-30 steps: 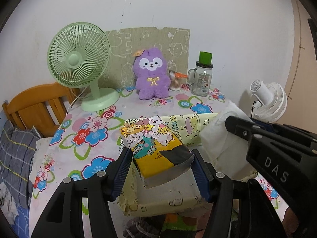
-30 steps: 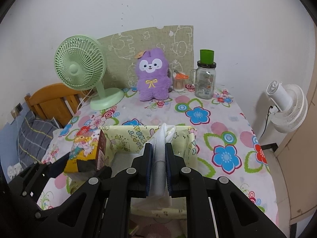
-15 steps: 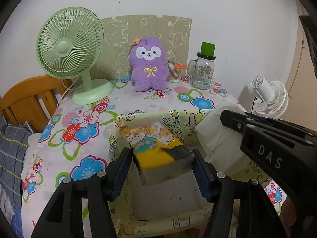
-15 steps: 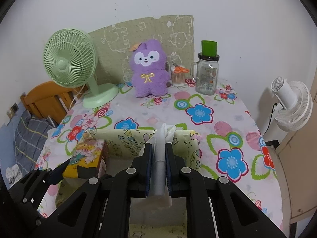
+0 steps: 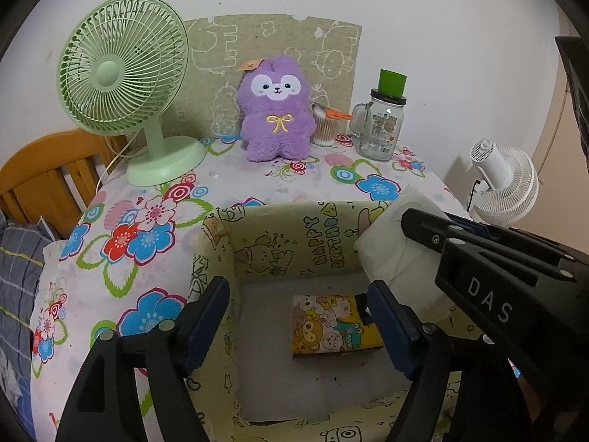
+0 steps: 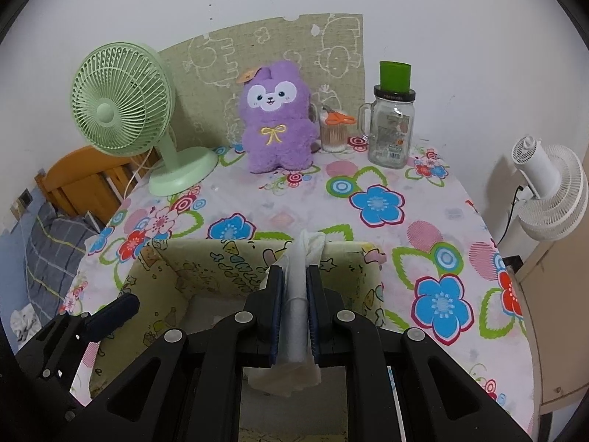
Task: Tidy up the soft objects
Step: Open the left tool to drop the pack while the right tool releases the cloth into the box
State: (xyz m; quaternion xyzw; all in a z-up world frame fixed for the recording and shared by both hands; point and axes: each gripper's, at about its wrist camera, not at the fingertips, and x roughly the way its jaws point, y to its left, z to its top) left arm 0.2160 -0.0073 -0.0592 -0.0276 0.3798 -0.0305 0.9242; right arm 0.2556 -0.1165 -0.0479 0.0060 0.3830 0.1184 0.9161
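Yellow cartoon-print tissue pack (image 5: 333,326) is lying in fabric bin (image 5: 221,258); left gripper (image 5: 300,326) spread, right gripper (image 6: 294,304) pinching white soft pack (image 6: 296,294).

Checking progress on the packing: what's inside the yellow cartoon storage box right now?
One cartoon-printed tissue pack lies on the storage box floor. The near corners are hidden behind the left gripper.

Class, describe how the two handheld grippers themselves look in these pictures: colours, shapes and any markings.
Both are matte black plastic with angular, ribbed arms and silver screw heads. The left gripper has two dark blue ridged pads. The right gripper has the same blue pads; its side carries white "DAS" lettering. No cables or sleeves show.
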